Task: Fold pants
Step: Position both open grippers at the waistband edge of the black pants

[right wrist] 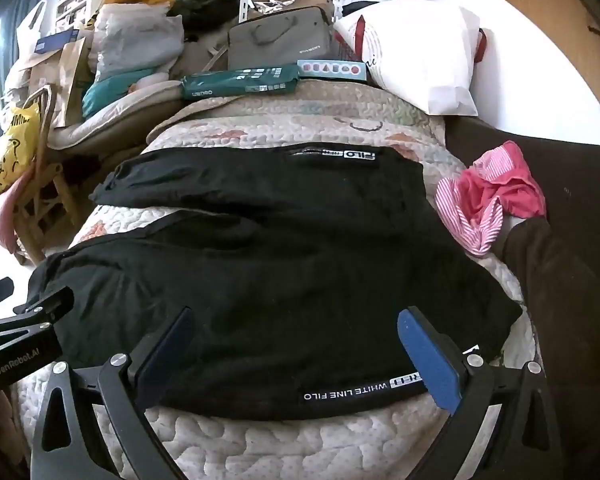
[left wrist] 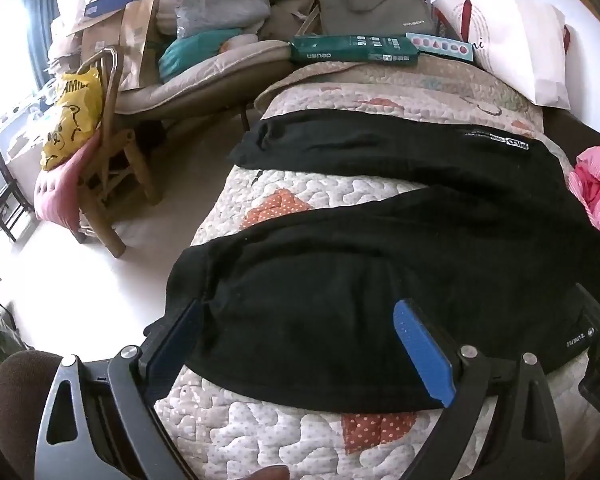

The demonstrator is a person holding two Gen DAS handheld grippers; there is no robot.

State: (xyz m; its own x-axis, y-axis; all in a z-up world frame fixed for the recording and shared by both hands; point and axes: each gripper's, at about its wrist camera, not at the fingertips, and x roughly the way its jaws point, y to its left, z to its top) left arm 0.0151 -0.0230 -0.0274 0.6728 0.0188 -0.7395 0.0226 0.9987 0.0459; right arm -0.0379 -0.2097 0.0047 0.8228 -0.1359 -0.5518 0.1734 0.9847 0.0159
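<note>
— Clutter on the left?
— Yellow bag (left wrist: 74, 116) hung on a wooden chair (left wrist: 112, 184); the green box (left wrist: 354, 50) and white pillow (right wrist: 416, 56) lay far.
— Pants?
— Black pants (right wrist: 268, 280) spread across the quilt (right wrist: 284, 448), pink cloth (right wrist: 496, 196) just right.
— Grippers?
— Left gripper (left wrist: 300, 344) and right gripper (right wrist: 296, 348) both gaped, holding nothing.

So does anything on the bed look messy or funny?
Yes. A pink striped garment lies crumpled in a heap at the bed's right edge, beside the black pants, not flattened or folded. The pants lie spread on the quilt with legs apart, a little wrinkled. Nothing looks torn or spilled.
</note>
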